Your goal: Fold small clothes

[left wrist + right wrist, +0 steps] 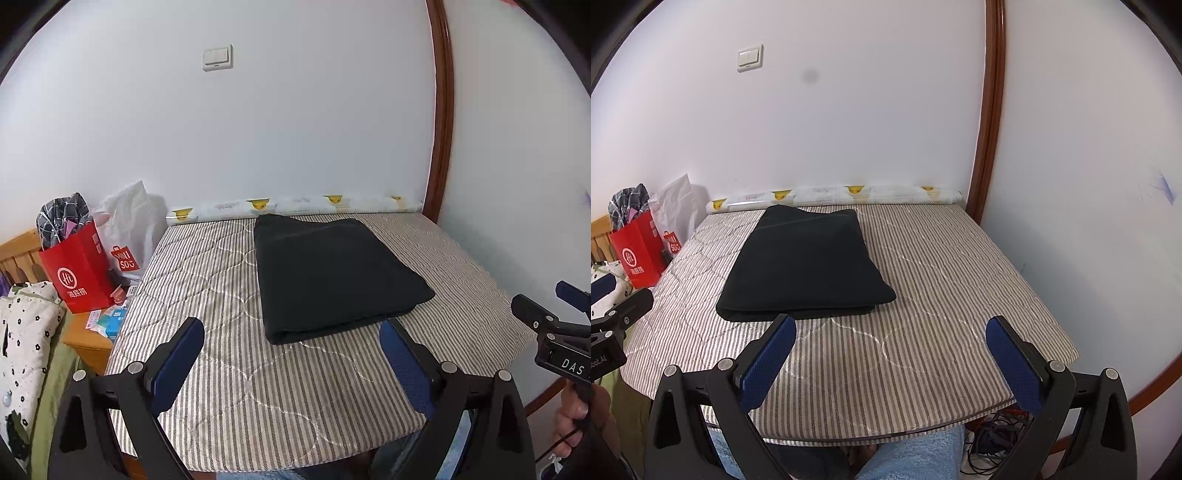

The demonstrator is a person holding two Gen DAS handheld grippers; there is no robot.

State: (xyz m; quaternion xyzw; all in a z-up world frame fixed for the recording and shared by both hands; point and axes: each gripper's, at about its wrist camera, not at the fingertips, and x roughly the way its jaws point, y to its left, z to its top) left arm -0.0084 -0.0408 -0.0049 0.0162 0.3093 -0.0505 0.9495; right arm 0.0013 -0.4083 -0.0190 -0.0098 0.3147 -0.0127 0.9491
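- On the striped pad (229, 387), a black cloth (332, 273) lies folded into a neat, flat pile.
- It sits near the far side of the pad, close to the white wall (295, 129).
- A long roll with yellow ducks (295, 205) lies along the wall, just behind the cloth.
- Nothing is touching the cloth.
- The left gripper (291, 354) hangs over the near part of the pad. Its blue fingers (177, 365) are spread wide with nothing between them.
- The right gripper (890, 354) is the same: fingers wide apart, holding nothing, near the front edge of the pad.
- Both grippers point at the cloth from the near side.
- A red bag (79, 269) and a white bag (129, 229) stand off to the left, well apart from the cloth.
- A light switch (217, 58) is up on the wall.
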